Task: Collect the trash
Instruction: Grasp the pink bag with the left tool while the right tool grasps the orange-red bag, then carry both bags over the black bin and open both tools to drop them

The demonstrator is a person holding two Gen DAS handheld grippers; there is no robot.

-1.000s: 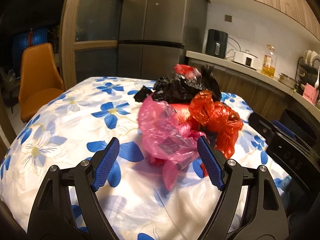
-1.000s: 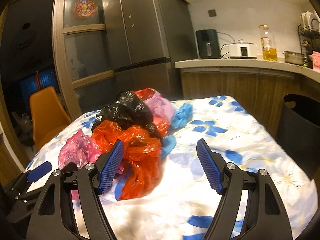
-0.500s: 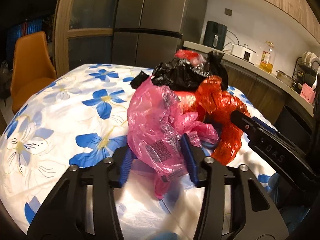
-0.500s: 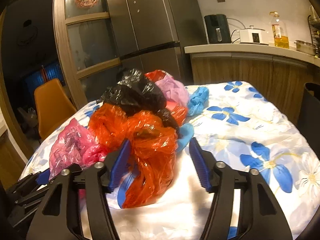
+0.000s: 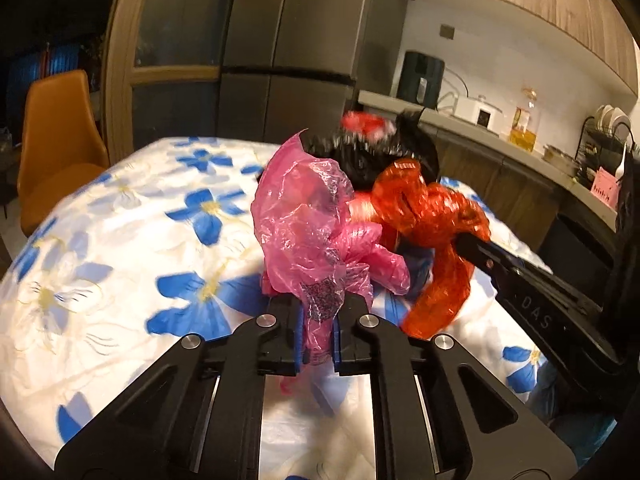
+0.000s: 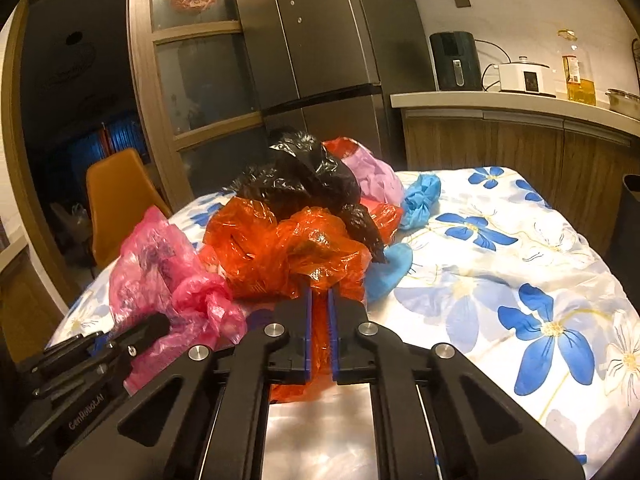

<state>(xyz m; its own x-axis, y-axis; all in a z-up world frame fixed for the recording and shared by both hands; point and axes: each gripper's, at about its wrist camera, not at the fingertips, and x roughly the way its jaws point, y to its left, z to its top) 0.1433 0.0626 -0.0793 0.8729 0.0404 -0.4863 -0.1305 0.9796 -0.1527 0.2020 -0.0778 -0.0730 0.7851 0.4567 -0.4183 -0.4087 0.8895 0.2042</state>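
A pile of crumpled plastic bags lies on the flowered tablecloth. My left gripper is shut on the pink bag, which also shows in the right wrist view. My right gripper is shut on the orange-red bag, which shows in the left wrist view beside the right gripper's arm. Behind them lie a black bag, a lilac bag and blue bags.
An orange chair stands left of the table. A grey fridge is behind it. A counter with appliances and an oil bottle runs at the right. A dark bin stands by the table's right edge.
Both grippers have moved forward and closed: the left on the pink bag, the right on the orange-red bag. The pink bag now stands a little higher.
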